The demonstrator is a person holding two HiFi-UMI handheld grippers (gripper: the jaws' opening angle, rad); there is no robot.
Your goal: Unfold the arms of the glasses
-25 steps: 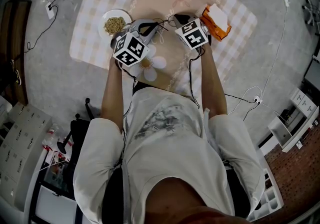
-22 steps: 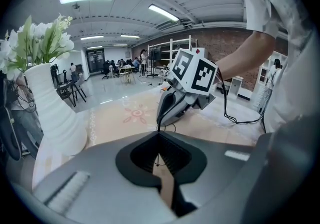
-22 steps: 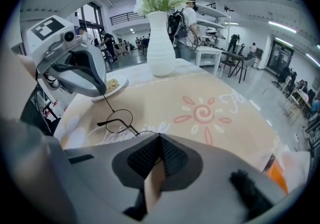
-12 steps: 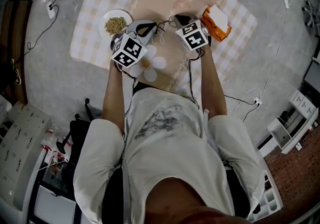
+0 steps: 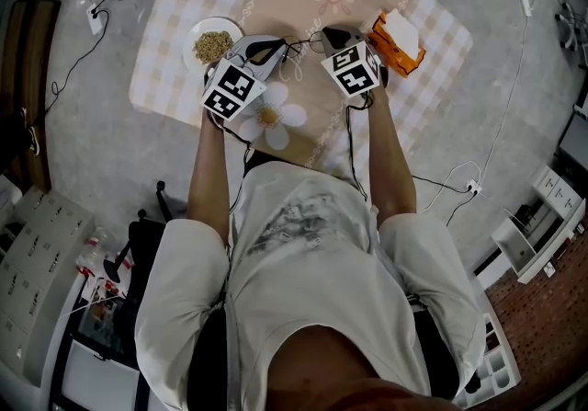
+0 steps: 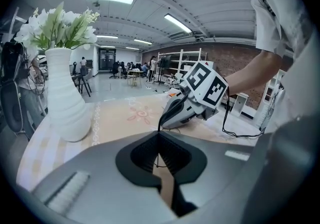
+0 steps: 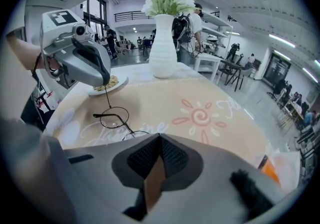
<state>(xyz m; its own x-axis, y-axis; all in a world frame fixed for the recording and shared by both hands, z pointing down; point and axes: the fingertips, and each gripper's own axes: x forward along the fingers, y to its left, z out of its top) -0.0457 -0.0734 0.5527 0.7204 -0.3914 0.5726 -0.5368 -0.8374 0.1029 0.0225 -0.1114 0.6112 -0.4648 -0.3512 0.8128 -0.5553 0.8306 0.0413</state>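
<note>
Right gripper view showed wire glasses (image 7: 113, 116), likely light and bendy. One thin arm (image 7: 107, 98) was pinched tight in the left gripper (image 7: 105, 84); the right gripper (image 7: 159, 138) was closed on the frame (image 7: 131, 133).

Black glasses (image 7: 112, 117); white vase (image 7: 163, 45); beige-checked tablecloth (image 5: 163, 43).

The left gripper (image 5: 276, 49) sits a little further left than before, and its marker cube (image 5: 227, 90) seems slightly rolled, its face at a new tilt.
</note>
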